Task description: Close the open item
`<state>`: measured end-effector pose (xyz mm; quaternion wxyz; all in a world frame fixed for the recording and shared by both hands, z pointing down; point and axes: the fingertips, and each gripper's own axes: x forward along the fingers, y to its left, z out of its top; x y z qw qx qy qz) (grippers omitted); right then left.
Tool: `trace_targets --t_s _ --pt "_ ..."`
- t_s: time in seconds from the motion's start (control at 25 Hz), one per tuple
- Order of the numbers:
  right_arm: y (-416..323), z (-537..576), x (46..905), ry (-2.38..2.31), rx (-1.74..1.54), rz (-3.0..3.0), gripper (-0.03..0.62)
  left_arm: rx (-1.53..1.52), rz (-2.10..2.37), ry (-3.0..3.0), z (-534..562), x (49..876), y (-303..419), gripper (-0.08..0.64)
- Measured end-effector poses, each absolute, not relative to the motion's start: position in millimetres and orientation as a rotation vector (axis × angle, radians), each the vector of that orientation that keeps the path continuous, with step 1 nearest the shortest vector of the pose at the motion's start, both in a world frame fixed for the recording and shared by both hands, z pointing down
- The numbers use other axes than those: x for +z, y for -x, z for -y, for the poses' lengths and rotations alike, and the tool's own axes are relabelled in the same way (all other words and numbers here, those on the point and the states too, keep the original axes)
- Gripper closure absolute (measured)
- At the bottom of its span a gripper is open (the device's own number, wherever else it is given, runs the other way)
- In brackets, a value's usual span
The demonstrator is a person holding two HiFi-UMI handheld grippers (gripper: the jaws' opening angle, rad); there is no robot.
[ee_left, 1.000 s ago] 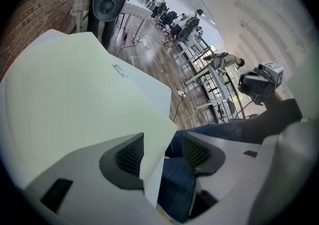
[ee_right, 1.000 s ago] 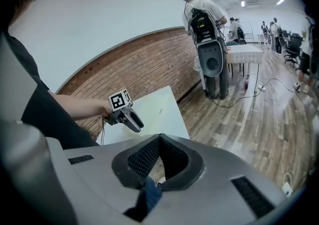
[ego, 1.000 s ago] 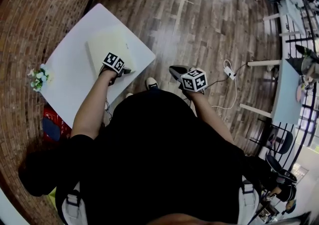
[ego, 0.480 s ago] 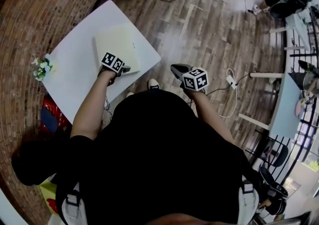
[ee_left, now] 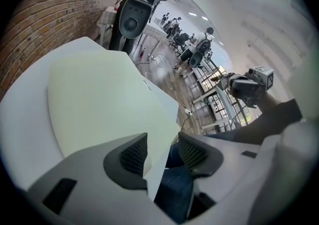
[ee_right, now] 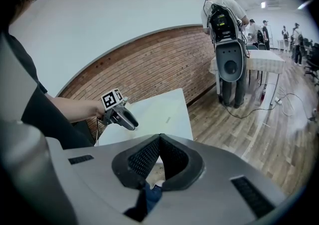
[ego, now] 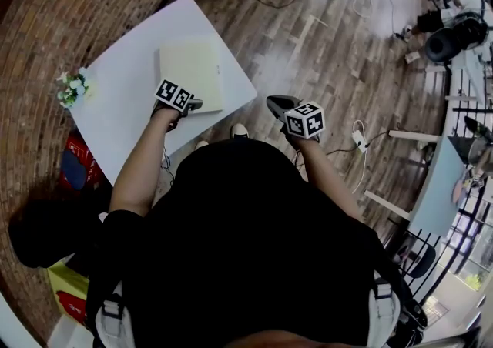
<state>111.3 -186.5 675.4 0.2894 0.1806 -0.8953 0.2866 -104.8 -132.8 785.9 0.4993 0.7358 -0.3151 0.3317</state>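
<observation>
A pale yellow-green flat item like a laptop (ego: 192, 69) lies shut and flat on the white table (ego: 123, 100); it fills the left gripper view (ee_left: 94, 94). My left gripper (ego: 196, 105) hovers at its near corner by the table's edge. Its jaws (ee_left: 162, 144) stand open and have just been closing; the pads press on nothing, and only the table's corner shows through the gap. My right gripper (ego: 271, 100) hangs off the table over the wooden floor, shut with nothing in it (ee_right: 159, 157). Each gripper appears in the other's view: left gripper (ee_right: 119, 117), right gripper (ee_left: 244, 87).
A small bunch of flowers (ego: 71, 86) stands at the table's left edge, next to the brick wall. A red thing (ego: 73, 169) lies under the table. A power strip with cable (ego: 359, 138) is on the floor. A grey upright machine (ee_right: 230, 67) and people stand beyond the table.
The left gripper has drawn back and up a little from the flat item's near edge. The right gripper has shifted slightly sideways. The head view has swung, so the table sits further right.
</observation>
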Motion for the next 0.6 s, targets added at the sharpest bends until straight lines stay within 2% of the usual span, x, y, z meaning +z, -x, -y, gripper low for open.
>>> trace_targets --t_s 0.6 --pt "-91 233 662 -0.401 0.697 2.426 0.572 0.682 0.948 -1.847 142 746 133 0.422"
